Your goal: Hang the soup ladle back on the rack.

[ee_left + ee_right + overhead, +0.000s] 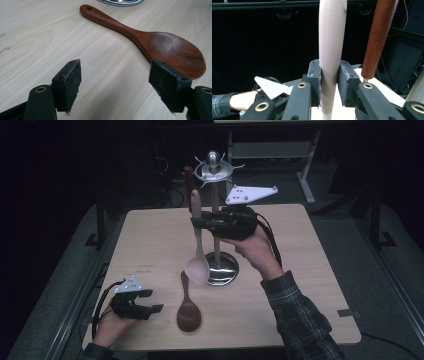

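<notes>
My right gripper (199, 222) is shut on the handle of a pale spoon (197, 267), which it holds upright above the table with the bowl down, beside the metal utensil stand (215, 170). In the right gripper view the pads (315, 77) press on both sides of the pale handle (332, 32). A dark wooden spoon (189, 309) lies flat on the table, its bowl toward the front edge. My left gripper (152, 301) rests low at the front left, open, just left of that bowl. Its jaws (115, 85) have bare table between them, with the wooden spoon (160, 45) a little ahead.
A brown-handled utensil (188, 182) hangs on the stand behind the pale spoon, its brown handle (378, 37) close beside my right jaws. The stand's round base (225, 270) sits mid-table. The light wooden table (300, 270) has dark floor all around.
</notes>
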Demonstrator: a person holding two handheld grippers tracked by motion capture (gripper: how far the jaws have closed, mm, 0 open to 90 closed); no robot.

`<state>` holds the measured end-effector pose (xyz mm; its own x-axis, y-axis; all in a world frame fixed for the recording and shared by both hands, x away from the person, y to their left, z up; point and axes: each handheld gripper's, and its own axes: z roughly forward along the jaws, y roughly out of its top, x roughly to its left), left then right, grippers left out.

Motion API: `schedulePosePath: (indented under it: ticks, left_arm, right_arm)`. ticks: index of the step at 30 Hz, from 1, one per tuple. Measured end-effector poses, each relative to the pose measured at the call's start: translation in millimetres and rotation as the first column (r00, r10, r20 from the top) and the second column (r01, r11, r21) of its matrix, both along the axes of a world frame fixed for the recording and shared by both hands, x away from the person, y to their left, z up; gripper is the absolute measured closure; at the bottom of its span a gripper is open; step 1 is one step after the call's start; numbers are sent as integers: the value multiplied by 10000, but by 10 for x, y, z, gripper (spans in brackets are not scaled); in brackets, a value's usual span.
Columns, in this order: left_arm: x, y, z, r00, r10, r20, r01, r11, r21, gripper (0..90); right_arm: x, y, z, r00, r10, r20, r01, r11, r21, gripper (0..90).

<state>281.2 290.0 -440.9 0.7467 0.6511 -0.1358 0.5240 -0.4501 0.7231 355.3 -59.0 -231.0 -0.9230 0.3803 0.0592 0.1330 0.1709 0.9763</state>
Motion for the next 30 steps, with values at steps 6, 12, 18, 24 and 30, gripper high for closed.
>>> schedulePosePath:
  ticks: [6, 12, 18, 24, 30]
  left_arm:
    - [6, 0, -10, 10000, -42, -29, 42, 10000, 21, 258]
    - [3, -17, -26, 9999, -133, -40, 134, 9999, 84, 258]
    - [4, -16, -32, 9999, -132, -85, 133, 9999, 83, 258]
    - [3, -27, -39, 9996, -232, -176, 234, 9996, 128, 258]
    - [1, -33, -39, 9995, -218, -220, 221, 9997, 127, 258]
  right_arm:
    - [32, -40, 14, 9999, -76, -74, 78, 9998, 200, 734]
    - [57, -68, 33, 9998, -147, -118, 150, 9994, 299, 734]
    - [89, -95, 25, 9996, -231, -162, 236, 9992, 334, 734]
    - [102, -118, 0, 9993, -367, -117, 373, 9981, 487, 731]
    - [110, -155, -22, 9984, -547, -144, 556, 9959, 711, 727]
